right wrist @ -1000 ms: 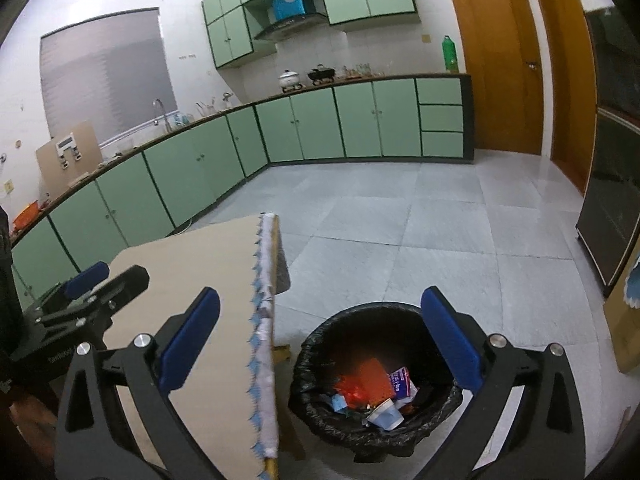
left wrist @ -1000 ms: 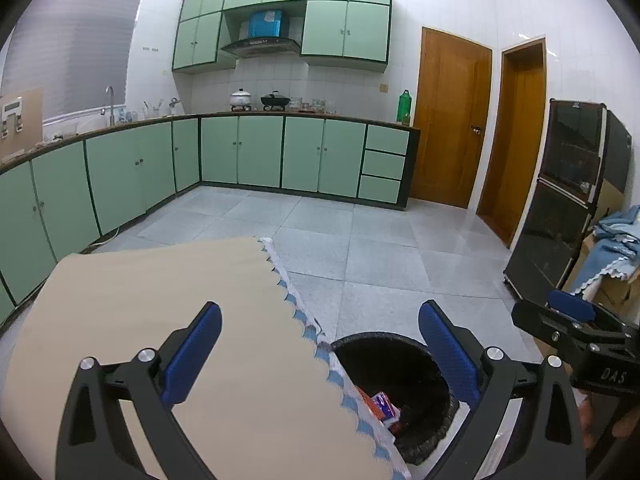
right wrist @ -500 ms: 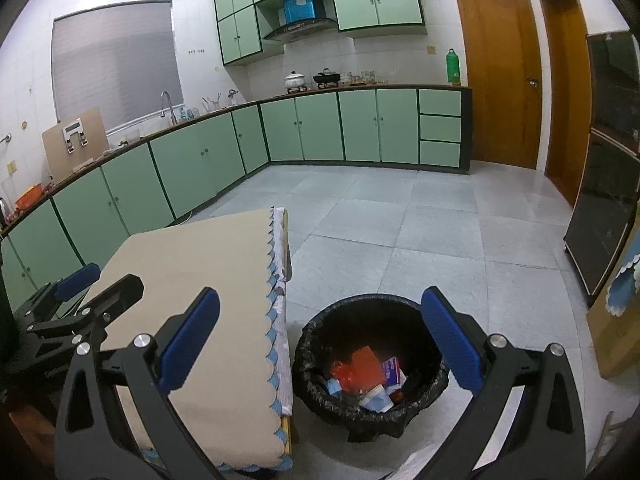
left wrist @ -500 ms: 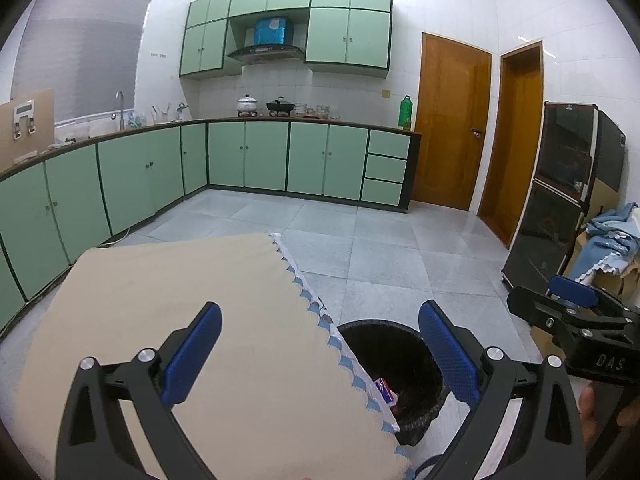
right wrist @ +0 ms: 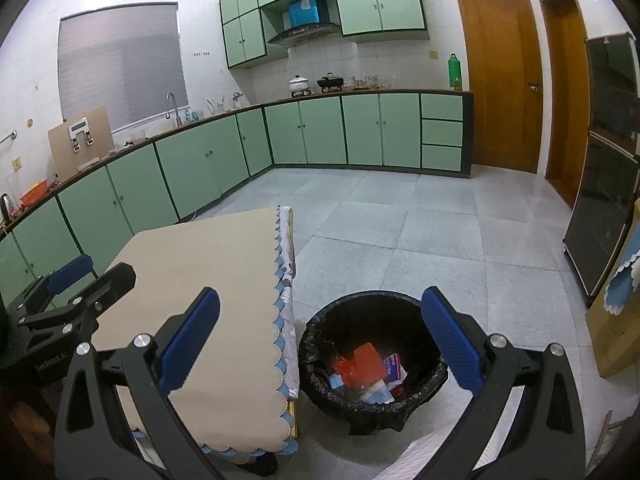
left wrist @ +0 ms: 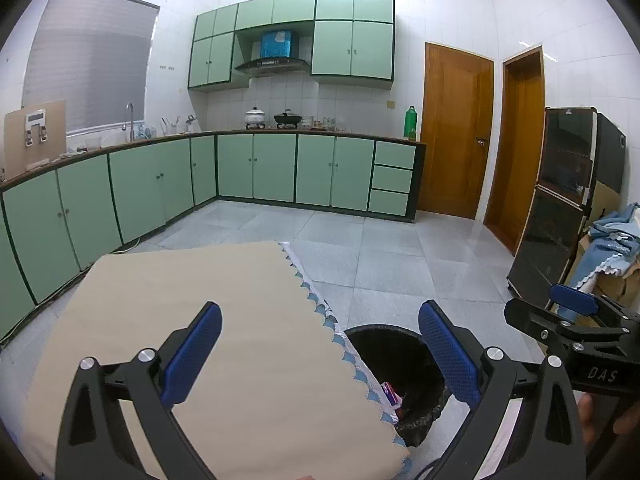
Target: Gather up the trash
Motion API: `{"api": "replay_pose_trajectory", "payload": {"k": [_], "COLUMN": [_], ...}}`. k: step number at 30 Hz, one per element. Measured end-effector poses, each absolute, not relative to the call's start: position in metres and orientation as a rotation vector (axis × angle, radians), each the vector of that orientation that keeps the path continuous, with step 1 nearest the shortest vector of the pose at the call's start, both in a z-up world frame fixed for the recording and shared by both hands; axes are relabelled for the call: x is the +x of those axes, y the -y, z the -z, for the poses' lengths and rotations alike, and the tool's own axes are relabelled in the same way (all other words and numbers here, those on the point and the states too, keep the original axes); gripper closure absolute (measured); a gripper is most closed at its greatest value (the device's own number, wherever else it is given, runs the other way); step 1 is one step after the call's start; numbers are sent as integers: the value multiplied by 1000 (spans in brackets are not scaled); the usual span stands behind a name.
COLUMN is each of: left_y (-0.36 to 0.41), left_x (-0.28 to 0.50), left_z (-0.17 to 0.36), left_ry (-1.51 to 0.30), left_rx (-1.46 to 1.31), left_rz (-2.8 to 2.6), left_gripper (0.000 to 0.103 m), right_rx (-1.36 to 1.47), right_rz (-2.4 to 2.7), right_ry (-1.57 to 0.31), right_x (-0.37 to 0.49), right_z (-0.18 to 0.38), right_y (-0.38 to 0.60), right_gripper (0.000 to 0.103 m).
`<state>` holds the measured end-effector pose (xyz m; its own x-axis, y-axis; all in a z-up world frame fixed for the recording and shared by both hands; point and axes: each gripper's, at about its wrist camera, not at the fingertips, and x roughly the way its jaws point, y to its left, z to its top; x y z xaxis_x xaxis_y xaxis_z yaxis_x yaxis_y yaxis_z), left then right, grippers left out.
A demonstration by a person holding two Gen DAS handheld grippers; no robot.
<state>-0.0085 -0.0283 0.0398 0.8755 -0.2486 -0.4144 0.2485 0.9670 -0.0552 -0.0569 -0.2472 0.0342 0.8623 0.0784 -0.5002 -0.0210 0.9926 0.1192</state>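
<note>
Both grippers have risen and drawn back from the round black-lined trash bin (right wrist: 372,364), left gripper (left wrist: 320,352) and right gripper (right wrist: 320,344) spread wide and empty, since the collected wrappers (right wrist: 368,372) already lie inside, beside the cleared beige-clothed bench (right wrist: 208,280).

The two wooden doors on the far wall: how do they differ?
The left door is shut and shows a handle, while the right door sits in a wall angled toward the camera and shows no handle from here. The left door stands beside the green cabinets, the right door nearer the dark cabinet. Both are orange-brown wood.
</note>
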Motion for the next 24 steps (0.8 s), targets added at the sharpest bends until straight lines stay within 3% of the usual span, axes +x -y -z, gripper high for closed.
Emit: {"api": "replay_pose_trajectory", "payload": {"k": [24], "left_y": [28], "left_x": [-20], "left_z": [-42], "left_ry": [-416], "left_rx": [2], "left_rz": [246], "left_gripper": [6], "right_rx": [67], "right_rz": [-69], "right_ry": [-498], "right_x": [-66], "right_z": [-42], "right_y": [237], "right_gripper": [5]}}
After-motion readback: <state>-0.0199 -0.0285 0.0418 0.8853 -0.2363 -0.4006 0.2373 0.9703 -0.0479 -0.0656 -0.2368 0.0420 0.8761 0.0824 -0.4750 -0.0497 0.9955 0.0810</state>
